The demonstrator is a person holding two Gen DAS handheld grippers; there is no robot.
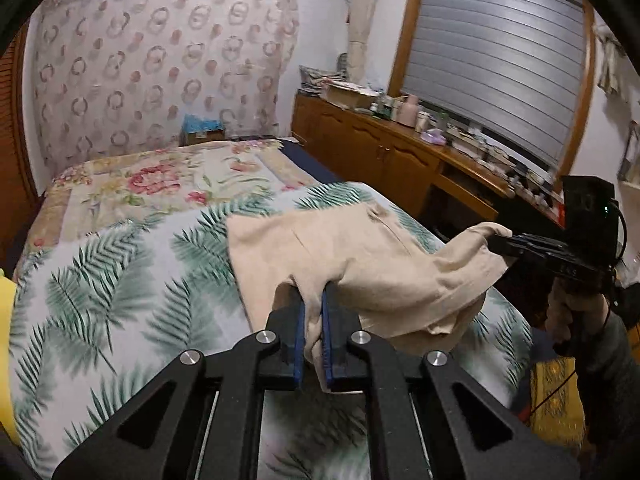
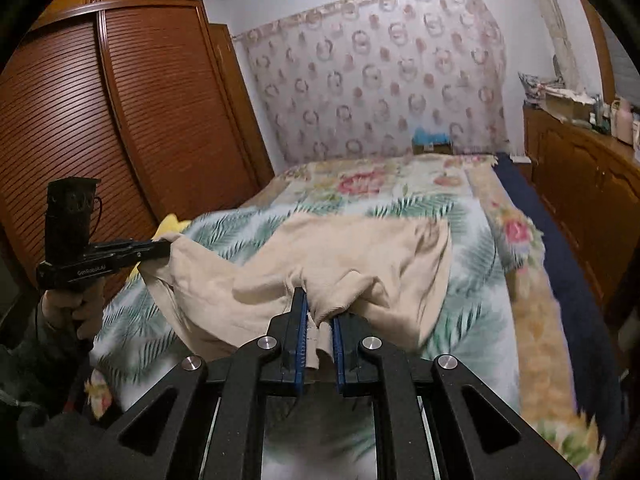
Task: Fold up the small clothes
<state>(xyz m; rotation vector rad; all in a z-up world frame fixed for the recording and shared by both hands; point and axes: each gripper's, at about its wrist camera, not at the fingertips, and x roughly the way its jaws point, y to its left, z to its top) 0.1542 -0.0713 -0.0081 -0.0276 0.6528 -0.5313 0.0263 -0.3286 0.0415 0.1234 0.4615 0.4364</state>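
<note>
A small beige garment (image 1: pixel 336 248) lies partly on the palm-leaf bedcover (image 1: pixel 120 280), its near edge lifted off the bed. My left gripper (image 1: pixel 313 300) is shut on one near corner of it, cloth bunched between the blue pads. My right gripper (image 1: pixel 496 238) pinches the other corner at the right. In the right wrist view the beige garment (image 2: pixel 352 248) sags between both grips: the right gripper (image 2: pixel 318 306) is shut on its bunched edge, and the left gripper (image 2: pixel 168 248) holds the far-left corner.
A floral quilt (image 1: pixel 160 180) covers the far half of the bed. A wooden cabinet (image 1: pixel 380 148) cluttered with bottles runs along the right. A louvred wooden wardrobe (image 2: pixel 100 120) stands at the left. Something yellow (image 1: pixel 6 300) lies at the bed's left edge.
</note>
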